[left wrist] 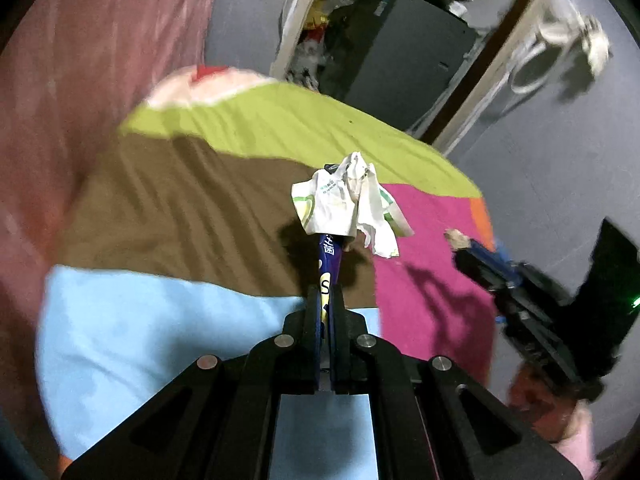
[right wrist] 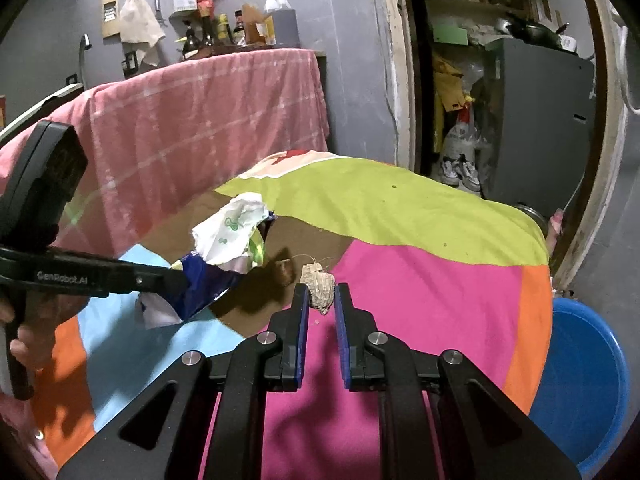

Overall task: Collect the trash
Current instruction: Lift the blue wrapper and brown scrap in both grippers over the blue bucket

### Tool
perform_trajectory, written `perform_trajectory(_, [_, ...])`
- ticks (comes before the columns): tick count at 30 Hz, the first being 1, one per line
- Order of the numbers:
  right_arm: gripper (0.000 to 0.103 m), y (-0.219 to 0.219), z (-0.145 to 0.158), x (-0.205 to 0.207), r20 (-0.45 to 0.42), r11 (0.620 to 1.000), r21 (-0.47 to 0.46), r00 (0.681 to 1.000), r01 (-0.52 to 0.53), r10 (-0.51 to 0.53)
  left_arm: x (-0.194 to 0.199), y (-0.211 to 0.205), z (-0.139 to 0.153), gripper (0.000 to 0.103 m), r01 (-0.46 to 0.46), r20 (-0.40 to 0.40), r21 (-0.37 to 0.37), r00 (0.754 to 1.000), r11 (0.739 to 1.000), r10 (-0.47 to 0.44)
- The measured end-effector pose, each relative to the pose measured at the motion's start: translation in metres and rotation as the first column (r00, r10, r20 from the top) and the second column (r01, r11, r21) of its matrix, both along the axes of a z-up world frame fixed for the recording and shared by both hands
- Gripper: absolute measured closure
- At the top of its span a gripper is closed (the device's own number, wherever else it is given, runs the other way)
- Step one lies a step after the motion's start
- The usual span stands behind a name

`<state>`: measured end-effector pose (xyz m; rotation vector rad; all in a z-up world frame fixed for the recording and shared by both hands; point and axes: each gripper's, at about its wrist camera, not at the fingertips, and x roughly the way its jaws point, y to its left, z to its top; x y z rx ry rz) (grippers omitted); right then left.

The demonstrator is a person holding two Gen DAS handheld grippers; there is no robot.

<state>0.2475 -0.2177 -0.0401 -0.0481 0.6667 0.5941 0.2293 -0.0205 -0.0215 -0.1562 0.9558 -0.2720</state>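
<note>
You've got a bed (right wrist: 400, 216) under you, covered by a sheet (right wrist: 420, 292) in big colour blocks: lime green at the far side, brown in the middle, magenta on the near right, light blue on the near left, orange along the edges, plus a pale patch with a bit of red at the far end. The fabric's a little wrinkled in the brown and green parts. Lying right on it I can only make out a few tiny specks (right wrist: 394, 187) on the green. Beside the bed's right edge, a blue tub (right wrist: 584, 380) sits on the floor.
</note>
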Motion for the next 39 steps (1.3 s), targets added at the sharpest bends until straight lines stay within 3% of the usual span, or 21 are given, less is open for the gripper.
perform_trajectory(2, [0.092, -0.003, -0.003, -0.005, -0.010, 1.000, 0.023, 1.000, 0.015, -0.014, -0.004, -0.011, 0.003, 0.102, 0.011, 0.037, 0.161, 0.999, 0.987, -0.017])
perform_trajectory(4, [0.092, -0.005, -0.006, -0.009, -0.016, 0.999, 0.034, 1.000, 0.024, -0.024, -0.003, -0.017, 0.001, 0.102, 0.039, 0.023, 0.234, 0.999, 0.971, -0.045])
perform_trajectory(6, [0.092, -0.009, -0.008, -0.012, -0.023, 0.998, 0.049, 0.999, 0.033, -0.032, -0.001, -0.018, -0.004, 0.102, 0.053, 0.008, 0.256, 0.998, 0.965, -0.056])
perform_trajectory(8, [0.092, -0.010, -0.009, -0.014, -0.027, 0.997, 0.060, 0.999, 0.039, -0.037, 0.001, -0.013, -0.010, 0.102, 0.053, 0.001, 0.199, 0.999, 0.979, -0.054])
perform_trajectory(12, [0.092, -0.012, -0.010, -0.018, -0.026, 0.997, 0.060, 0.999, 0.047, -0.045, 0.002, -0.004, -0.018, 0.102, 0.009, 0.005, 0.162, 1.000, 0.987, -0.010])
perform_trajectory(17, [0.092, -0.015, -0.008, -0.018, -0.018, 0.996, 0.065, 0.998, 0.061, -0.060, -0.007, 0.001, -0.003, 0.102, -0.073, 0.106, 0.200, 0.993, 0.977, 0.052])
perform_trajectory(25, [0.092, -0.019, 0.003, -0.026, 0.070, 0.992, 0.092, 0.993, 0.085, -0.092, -0.026, -0.001, 0.014, 0.102, -0.084, 0.254, 0.054, 0.965, 0.995, 0.068])
perform_trajectory(30, [0.092, -0.028, 0.025, -0.037, 0.179, 0.987, 0.118, 0.975, 0.111, -0.131, -0.037, -0.020, 0.032, 0.102, -0.064, 0.372, -0.032, 0.926, 0.997, 0.072])
perform_trajectory(34, [0.092, -0.039, 0.043, -0.048, 0.271, 0.980, 0.144, 0.947, 0.138, -0.173, -0.037, -0.041, 0.050, 0.102, -0.009, 0.470, -0.125, 0.880, 0.992, 0.067])
perform_trajectory(39, [0.092, -0.065, 0.067, -0.066, 0.405, 0.963, 0.175, 0.876, 0.207, -0.262, -0.037, -0.071, 0.070, 0.102, 0.052, 0.578, -0.188, 0.813, 0.981, 0.068])
